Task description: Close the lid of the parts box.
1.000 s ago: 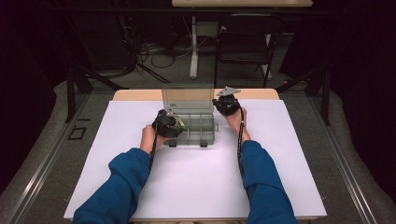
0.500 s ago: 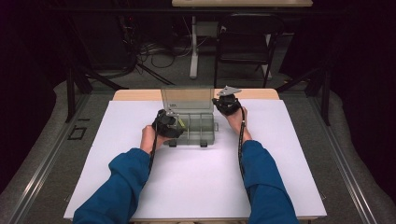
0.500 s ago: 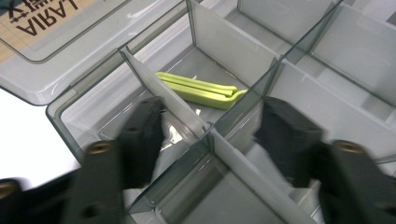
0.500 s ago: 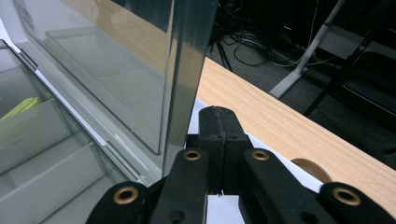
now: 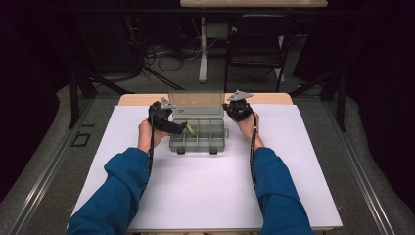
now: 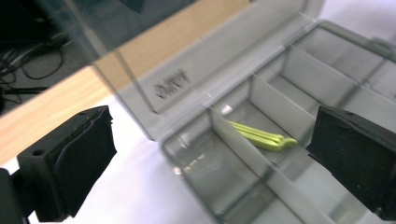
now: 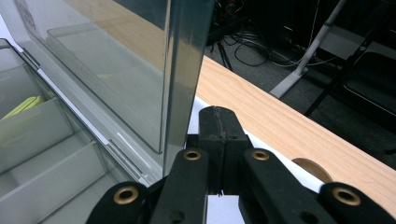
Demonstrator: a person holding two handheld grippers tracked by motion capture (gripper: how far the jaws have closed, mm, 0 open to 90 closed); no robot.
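A clear grey compartment box [image 5: 198, 139] stands on the white table cover, its lid [image 5: 195, 100] raised upright. A yellow-green strip [image 6: 261, 137] lies in a rear left compartment, also seen as the strip [image 5: 190, 129] in the high view. My left gripper [image 5: 182, 128] hovers over the box's left end; its jaws have just been opening and now stand wide in the left gripper view [image 6: 210, 158], with nothing held between them. My right gripper [image 5: 231, 106] is at the box's rear right corner. Its jaws [image 7: 219, 140] are shut together, empty, just beside the lid's edge [image 7: 182, 79].
The white cover [image 5: 210, 186] spreads wide in front of the box. A wooden table edge [image 7: 289, 126] runs behind the lid. Beyond it are a chair [image 5: 254, 44], a desk leg [image 5: 203, 54] and floor cables [image 5: 161, 54].
The left gripper has lifted a little off the box and its jaws have spread wide, leaving the yellow-green strip in its compartment. The right gripper has stayed put.
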